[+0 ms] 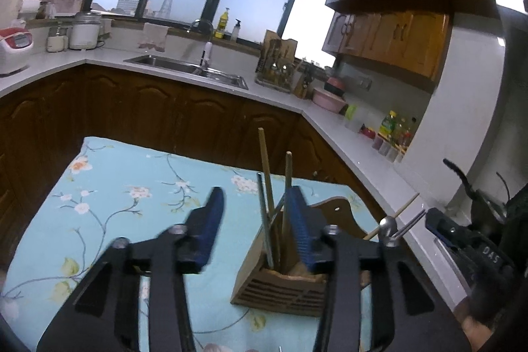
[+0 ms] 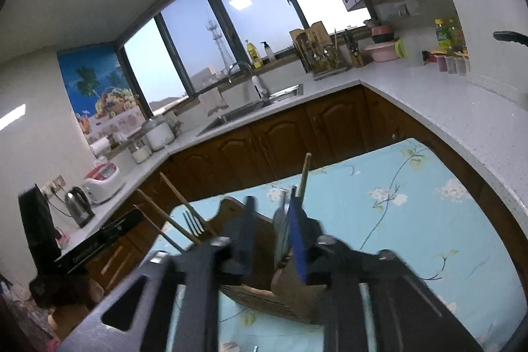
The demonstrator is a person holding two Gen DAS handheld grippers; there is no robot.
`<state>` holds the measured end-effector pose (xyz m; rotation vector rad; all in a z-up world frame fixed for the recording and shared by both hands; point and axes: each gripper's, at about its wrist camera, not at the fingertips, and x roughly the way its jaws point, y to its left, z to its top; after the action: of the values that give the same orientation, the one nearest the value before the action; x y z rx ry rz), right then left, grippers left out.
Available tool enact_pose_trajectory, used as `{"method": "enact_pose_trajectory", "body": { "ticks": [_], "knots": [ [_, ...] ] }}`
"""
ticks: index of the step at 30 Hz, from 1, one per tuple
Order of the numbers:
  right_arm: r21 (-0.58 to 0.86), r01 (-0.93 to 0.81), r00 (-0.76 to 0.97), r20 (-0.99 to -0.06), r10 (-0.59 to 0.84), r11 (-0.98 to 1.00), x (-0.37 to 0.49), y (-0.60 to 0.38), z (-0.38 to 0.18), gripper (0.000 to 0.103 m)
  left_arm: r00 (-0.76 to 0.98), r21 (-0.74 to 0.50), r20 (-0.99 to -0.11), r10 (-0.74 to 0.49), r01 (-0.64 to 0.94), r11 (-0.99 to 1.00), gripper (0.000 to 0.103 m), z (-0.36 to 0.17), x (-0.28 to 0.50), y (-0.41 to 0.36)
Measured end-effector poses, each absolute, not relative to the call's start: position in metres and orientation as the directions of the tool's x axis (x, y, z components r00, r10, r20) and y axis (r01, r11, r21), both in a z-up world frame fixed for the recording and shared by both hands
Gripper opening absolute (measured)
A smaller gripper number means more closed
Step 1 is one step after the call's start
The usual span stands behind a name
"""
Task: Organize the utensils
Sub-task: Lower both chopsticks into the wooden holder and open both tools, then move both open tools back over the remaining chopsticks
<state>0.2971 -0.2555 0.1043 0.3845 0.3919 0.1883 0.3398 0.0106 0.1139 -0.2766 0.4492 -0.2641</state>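
A wooden utensil holder (image 1: 280,286) stands on the floral cloth (image 1: 132,180). It holds wooden chopsticks (image 1: 265,164) and metal chopsticks (image 1: 264,220). A spoon (image 1: 386,225) and more sticks lean out on its right side. My left gripper (image 1: 255,203) is open and empty above the holder's left part. My right gripper (image 2: 272,207) is open over the holder (image 2: 270,296); a wooden chopstick (image 2: 305,174) rises beside its right finger, and whether the jaws hold anything cannot be told. A fork (image 2: 193,221) stands in the holder's left side. The right gripper also shows in the left wrist view (image 1: 462,240).
The table sits near an L-shaped white counter (image 1: 346,137) with brown cabinets below. A sink (image 1: 188,68), a dish rack (image 1: 277,65), pink bowls (image 1: 330,98) and bottles (image 1: 392,124) stand on it. A kettle (image 2: 79,205) and rice cooker (image 2: 100,175) stand at the left.
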Motion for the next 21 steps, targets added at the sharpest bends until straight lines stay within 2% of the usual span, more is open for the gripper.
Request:
{"method": "enact_pose_trajectory", "body": {
  "ticks": [3, 5, 8, 12, 21],
  "knots": [
    [0.404, -0.114, 0.919, -0.305, 0.251, 0.907, 0.284, -0.257, 0.113, 0.056, 0.879, -0.334, -0.374, -0.295, 0.169, 0.927, 0.062, 0.119, 0.326, 0.022],
    [0.403, -0.128, 0.925, -0.28, 0.255, 0.906, 0.275, -0.258, 0.119, 0.08, 0.886, -0.34, -0.371, -0.277, 0.148, 0.929, 0.073, 0.12, 0.315, 0.029],
    [0.395, -0.141, 0.935, -0.248, 0.253, 0.908, 0.254, -0.257, 0.124, 0.095, 0.893, -0.353, -0.367, -0.26, 0.125, 0.927, 0.079, 0.119, 0.294, 0.037],
    [0.408, -0.14, 0.937, -0.24, 0.254, 0.902, 0.23, -0.259, 0.117, 0.099, 0.89, -0.367, -0.374, -0.26, 0.115, 0.923, 0.084, 0.107, 0.264, 0.046],
    [0.448, -0.089, 0.915, -0.316, 0.251, 0.89, 0.182, -0.272, 0.077, 0.099, 0.857, -0.358, -0.457, -0.237, 0.067, 0.931, 0.086, 0.069, 0.207, 0.06]
  ]
}}
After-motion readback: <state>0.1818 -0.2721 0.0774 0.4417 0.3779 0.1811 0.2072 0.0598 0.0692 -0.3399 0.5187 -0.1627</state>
